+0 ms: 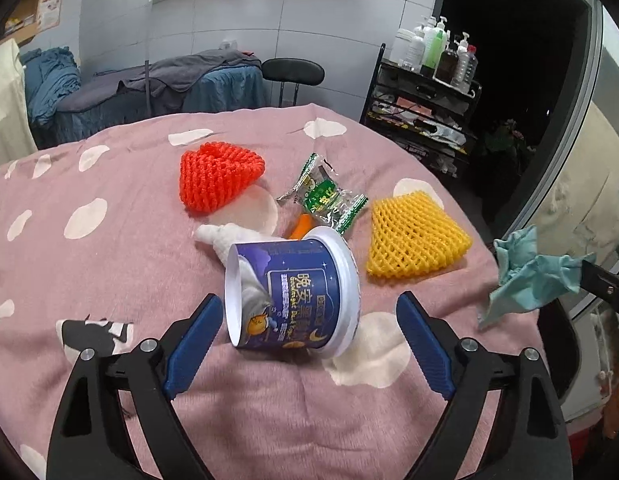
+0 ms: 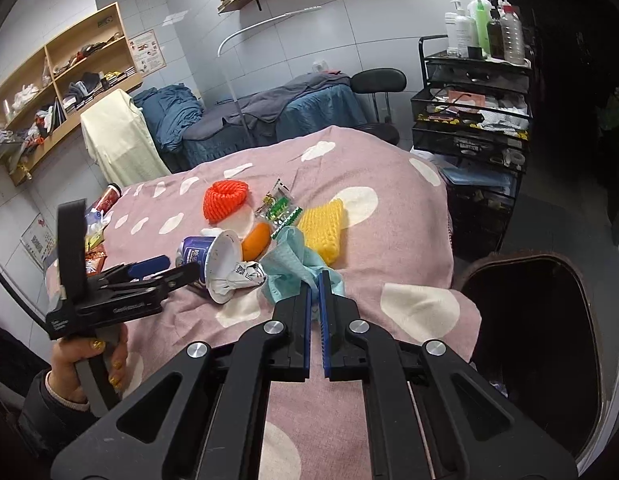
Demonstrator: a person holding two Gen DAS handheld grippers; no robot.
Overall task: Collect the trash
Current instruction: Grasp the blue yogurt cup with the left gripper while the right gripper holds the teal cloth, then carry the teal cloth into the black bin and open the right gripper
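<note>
Two grippers work: the right gripper [image 2: 316, 280] clenches a soft, light teal tissue [image 2: 297, 264] near the bin [image 2: 589, 320]; the left gripper [image 1: 309, 340] gapes around a tipped cup [image 1: 293, 292] on the bed [image 1: 109, 264]. Cup looks light, thin-walled; grip across its sides gently.

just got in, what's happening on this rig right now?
A person is clearing trash off a pink blanket with two handheld grippers. The right gripper is shut on a crumpled teal cloth, near a dark bin on its right. The left gripper is open, its fingers either side of a tipped-over purple cup. An orange foam net, a yellow foam net and a green wrapper still lie on the blanket.
</note>
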